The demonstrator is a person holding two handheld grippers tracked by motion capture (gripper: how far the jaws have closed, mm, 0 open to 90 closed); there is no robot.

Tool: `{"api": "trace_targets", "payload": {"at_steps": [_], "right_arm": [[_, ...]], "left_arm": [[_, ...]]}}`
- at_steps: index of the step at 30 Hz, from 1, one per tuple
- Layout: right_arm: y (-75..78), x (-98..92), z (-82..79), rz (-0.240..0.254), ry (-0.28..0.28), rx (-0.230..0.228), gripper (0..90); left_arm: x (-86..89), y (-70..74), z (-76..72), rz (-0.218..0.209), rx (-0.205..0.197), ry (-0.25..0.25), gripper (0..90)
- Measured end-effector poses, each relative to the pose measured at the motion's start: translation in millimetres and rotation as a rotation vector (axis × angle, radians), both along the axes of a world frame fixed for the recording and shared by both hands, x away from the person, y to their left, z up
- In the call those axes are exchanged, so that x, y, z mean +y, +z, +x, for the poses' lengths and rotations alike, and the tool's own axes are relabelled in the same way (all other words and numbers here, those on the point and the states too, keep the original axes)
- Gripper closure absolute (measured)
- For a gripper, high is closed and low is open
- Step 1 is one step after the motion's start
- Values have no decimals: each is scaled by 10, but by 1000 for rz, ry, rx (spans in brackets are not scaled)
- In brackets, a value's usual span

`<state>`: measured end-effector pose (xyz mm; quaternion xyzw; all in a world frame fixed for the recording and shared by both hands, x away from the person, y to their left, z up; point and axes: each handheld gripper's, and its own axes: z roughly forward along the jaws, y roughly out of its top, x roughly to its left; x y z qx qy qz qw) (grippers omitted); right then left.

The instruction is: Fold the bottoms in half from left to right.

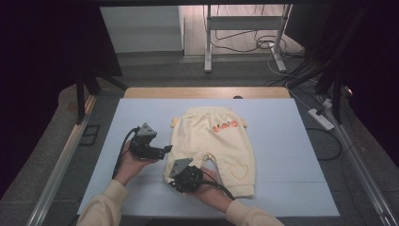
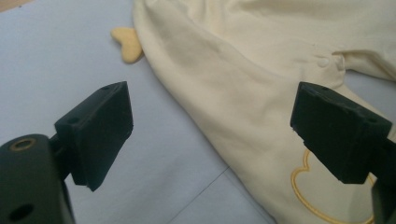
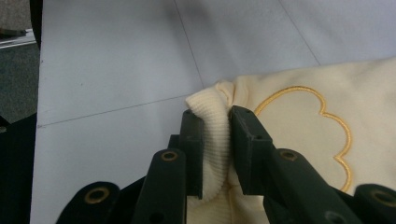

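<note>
Tongs (image 3: 215, 140) tight on ribbed cuff (image 3: 214, 116) of cream trousers (image 3: 299, 140), pale blue mat (image 3: 116, 70) beneath.

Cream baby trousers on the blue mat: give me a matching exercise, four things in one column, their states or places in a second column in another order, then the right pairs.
Column one:
1. left gripper
2. right gripper
3. ribbed cuff
4. orange print

Column two:
A. pinched between two black fingers
B. below the waistband of the trousers, away from both grippers
C. fingers wide apart, nothing between them, beside the trousers over the blue mat
D. fingers closed on cloth at a leg end

Pairs: 1-C, 2-D, 3-A, 4-B
</note>
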<state>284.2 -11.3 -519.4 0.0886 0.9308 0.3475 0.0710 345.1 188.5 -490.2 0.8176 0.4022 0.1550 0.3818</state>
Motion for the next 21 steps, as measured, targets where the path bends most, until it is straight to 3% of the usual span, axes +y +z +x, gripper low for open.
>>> {"api": "trace_targets", "payload": {"at_steps": [18,21], "right_arm": [[1,-18,1,2,4,6,746],[0,-18,2,-2,4,10,746]], "left_arm": [[-101,126,200,-14,-4,-15,137],[-109,155,234,13,-7,-20,137]]}}
